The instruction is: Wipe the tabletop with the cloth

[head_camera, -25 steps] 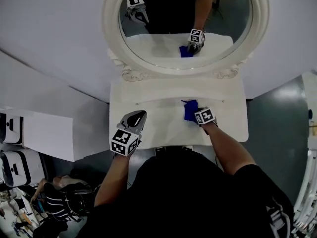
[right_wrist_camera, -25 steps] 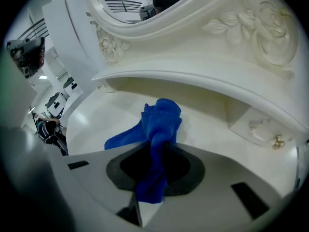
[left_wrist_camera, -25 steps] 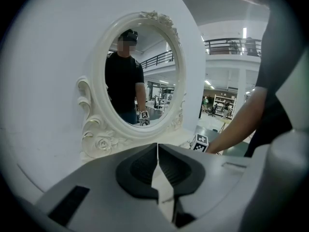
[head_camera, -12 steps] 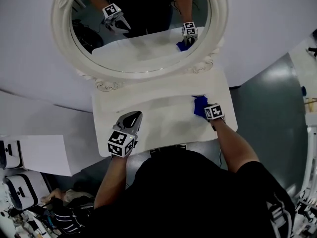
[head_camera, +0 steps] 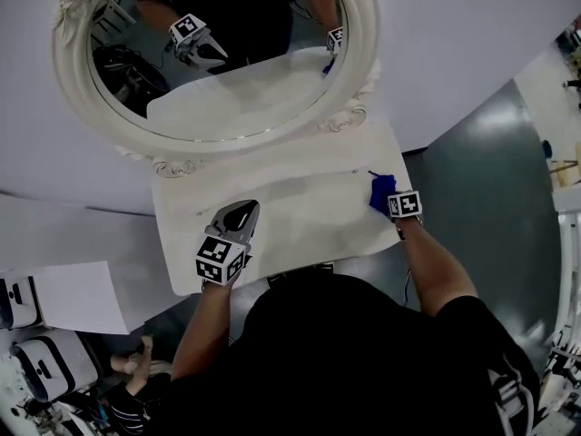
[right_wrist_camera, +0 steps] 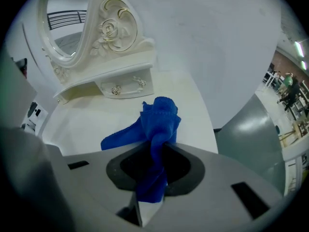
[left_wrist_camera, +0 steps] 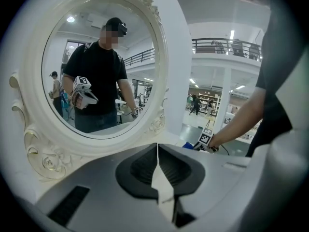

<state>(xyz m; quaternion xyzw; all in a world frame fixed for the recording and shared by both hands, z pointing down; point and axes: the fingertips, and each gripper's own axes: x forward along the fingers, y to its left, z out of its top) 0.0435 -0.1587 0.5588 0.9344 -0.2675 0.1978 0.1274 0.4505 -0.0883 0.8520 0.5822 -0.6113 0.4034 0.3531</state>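
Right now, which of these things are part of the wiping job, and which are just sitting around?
In the job: blue cloth, pinched in the right gripper; white tabletop.
Just there: oval mirror; small drawer at its base; left gripper, shut and empty.

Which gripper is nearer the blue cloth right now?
Right. The right gripper is shut on the cloth at the tabletop's right end; the left gripper, shut and empty, is well apart.

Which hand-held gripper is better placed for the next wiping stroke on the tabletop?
Right, probably. The right hand-held gripper is shut on the cloth at the tabletop edge; the left hand-held gripper is shut, empty, apart from it.
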